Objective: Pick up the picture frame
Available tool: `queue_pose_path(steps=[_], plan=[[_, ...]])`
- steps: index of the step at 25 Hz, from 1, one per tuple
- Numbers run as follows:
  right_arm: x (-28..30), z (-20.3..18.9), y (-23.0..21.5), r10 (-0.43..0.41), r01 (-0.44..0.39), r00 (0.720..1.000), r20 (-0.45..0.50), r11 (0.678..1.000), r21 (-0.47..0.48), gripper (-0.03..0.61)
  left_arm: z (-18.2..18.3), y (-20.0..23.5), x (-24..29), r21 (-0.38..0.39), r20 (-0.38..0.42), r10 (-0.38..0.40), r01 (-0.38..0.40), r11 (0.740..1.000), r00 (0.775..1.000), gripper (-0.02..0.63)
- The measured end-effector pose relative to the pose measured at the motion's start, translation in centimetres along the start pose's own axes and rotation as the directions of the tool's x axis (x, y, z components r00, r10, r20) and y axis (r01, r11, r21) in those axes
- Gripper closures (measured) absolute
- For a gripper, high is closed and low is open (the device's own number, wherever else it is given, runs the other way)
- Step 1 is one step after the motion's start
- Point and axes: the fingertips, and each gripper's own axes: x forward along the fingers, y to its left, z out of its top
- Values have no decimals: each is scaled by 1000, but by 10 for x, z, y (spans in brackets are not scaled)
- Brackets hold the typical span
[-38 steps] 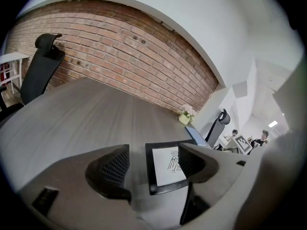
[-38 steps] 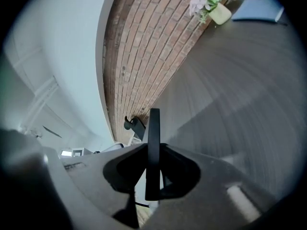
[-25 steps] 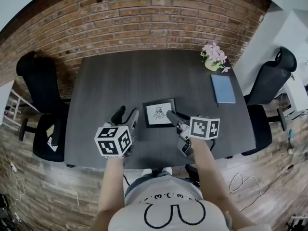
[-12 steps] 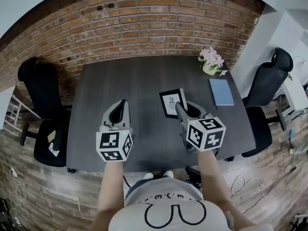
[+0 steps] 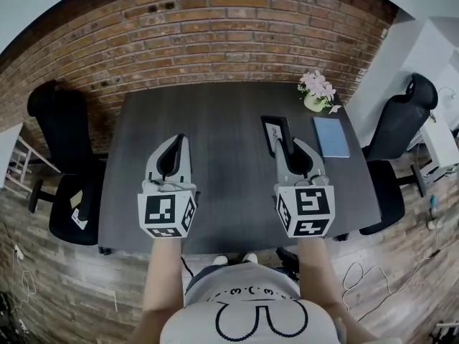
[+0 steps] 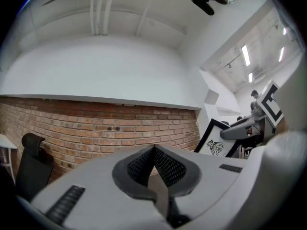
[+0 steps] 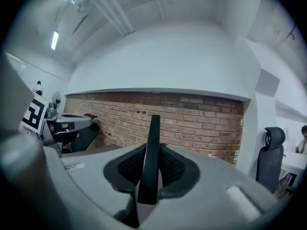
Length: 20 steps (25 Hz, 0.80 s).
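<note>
The picture frame (image 5: 275, 129) is black with a white print. It hangs above the dark table (image 5: 215, 113), turned on edge, with my right gripper (image 5: 282, 146) shut on its near edge. In the right gripper view the frame (image 7: 152, 143) stands as a thin black bar clamped between the pads of the right gripper (image 7: 152, 163). My left gripper (image 5: 177, 140) is raised to the left of the frame, shut and holding nothing. In the left gripper view the jaws of the left gripper (image 6: 154, 151) meet, and the frame (image 6: 217, 140) shows at the right with its print facing me.
A pot of pink flowers (image 5: 315, 90) and a blue notebook (image 5: 331, 136) sit at the table's right side. Black office chairs stand at the left (image 5: 61, 149) and at the right (image 5: 405, 131). A brick wall (image 5: 215, 34) runs behind the table.
Both grippers have risen. The frame lay flat on the table and is now lifted and turned on edge in the right gripper. The left gripper's jaws have shut.
</note>
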Motion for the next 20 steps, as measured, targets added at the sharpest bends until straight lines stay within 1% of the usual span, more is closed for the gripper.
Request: queue_pose_path(steps=[4,7,14,20], plan=[[-3,12,-4,-9,9,1000,22,1000,-29,518,14,1,2,53,20,-2,1,999,1000,615],[-6,21,-13,-31,33,998,51,999,-41,518,20,3,4,74,23,1,-3,997,1000,615],[-15,40,-23,-47,54,991,125,997,-53,522,32,9,5,86,43,20,-23,996,999,615],[-18,45,-21,-44,52,990,132,997,-61,523,38,7,3,89,52,18,-23,996,998,615]])
